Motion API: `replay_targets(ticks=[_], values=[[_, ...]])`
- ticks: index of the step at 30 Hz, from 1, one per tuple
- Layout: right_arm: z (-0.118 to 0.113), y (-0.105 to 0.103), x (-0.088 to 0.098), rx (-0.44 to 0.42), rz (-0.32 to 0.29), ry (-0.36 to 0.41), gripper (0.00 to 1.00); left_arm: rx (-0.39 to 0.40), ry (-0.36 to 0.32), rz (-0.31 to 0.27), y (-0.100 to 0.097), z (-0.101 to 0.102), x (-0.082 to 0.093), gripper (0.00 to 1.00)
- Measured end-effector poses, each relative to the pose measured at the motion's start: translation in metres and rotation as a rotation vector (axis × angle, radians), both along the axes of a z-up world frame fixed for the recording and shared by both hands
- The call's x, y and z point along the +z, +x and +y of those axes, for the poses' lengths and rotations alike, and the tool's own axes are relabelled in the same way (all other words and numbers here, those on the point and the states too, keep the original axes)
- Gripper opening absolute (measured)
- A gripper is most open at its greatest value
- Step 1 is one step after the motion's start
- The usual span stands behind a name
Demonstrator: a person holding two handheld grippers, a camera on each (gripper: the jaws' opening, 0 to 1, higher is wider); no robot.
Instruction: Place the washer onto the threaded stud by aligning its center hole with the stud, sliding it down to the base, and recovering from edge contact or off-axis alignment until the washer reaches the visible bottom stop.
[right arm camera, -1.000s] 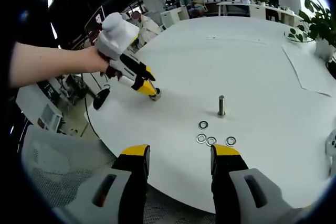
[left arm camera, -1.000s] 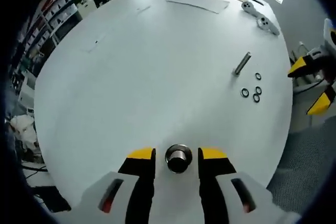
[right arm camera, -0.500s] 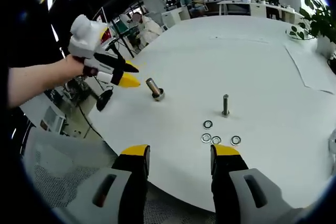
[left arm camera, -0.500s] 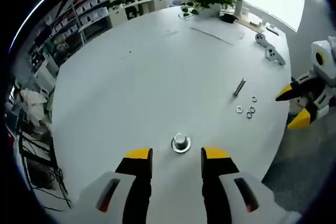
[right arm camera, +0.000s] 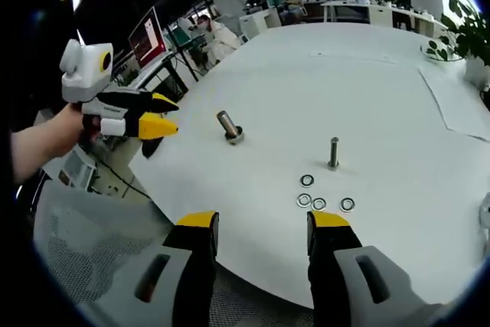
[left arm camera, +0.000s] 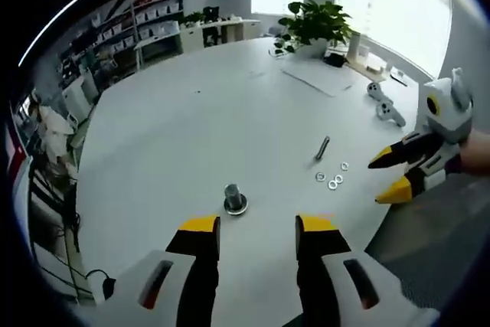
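Washers lie loose on the white round table, four small rings in a cluster just in front of a slim upright stud; one ring sits nearer the stud and three lie in a row closer to the near edge. In the left gripper view the same cluster lies just right of and below that stud, with none of the rings threaded on it.

To the left of this group in the right gripper view, well apart from it, stands a thicker stud with a flat disc at its foot; in the left gripper view this piece sits just beyond the left gripper, whose yellow-tipped jaws stand apart with nothing between them. Whether the disc is a washer seated at the bottom stop or simply part of the stud's base cannot be told from these pictures.

The right gripper hangs over the near edge of the table, its jaws also spread and empty, facing the washer cluster. Each gripper also shows from the other's camera, held off the table edge in a hand: the left one at the left of the right gripper view, the right one at the right of the left gripper view.

As a judgement, the slim stud's part of the task is not yet begun: no washer is gripped, lifted or aligned. What is left is to pick one ring from the cluster, centre its hole over the stud and slide it to the base.
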State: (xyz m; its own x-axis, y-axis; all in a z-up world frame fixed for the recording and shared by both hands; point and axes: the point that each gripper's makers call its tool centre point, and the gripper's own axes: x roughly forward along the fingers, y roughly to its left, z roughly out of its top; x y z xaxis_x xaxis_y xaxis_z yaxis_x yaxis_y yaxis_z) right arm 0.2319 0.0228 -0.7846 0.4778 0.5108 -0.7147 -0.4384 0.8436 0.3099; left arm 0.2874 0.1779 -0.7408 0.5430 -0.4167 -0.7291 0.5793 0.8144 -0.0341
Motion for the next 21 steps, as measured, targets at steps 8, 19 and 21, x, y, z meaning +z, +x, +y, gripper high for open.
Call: replay_targets(ticks=[8,19,21], values=[[-0.006,-0.001,-0.006,0.001,0.009,-0.028,0.49,0.012,-0.060,-0.013,-0.015,-0.012,0.011,0.42],[-0.006,0.001,-0.006,0.020,-0.021,-0.047,0.48,0.039,-0.100,-0.009,-0.032,0.003,0.017,0.41],[-0.008,0.002,-0.007,0.024,-0.027,-0.058,0.49,0.034,-0.103,-0.008,-0.036,0.003,0.018,0.41]])
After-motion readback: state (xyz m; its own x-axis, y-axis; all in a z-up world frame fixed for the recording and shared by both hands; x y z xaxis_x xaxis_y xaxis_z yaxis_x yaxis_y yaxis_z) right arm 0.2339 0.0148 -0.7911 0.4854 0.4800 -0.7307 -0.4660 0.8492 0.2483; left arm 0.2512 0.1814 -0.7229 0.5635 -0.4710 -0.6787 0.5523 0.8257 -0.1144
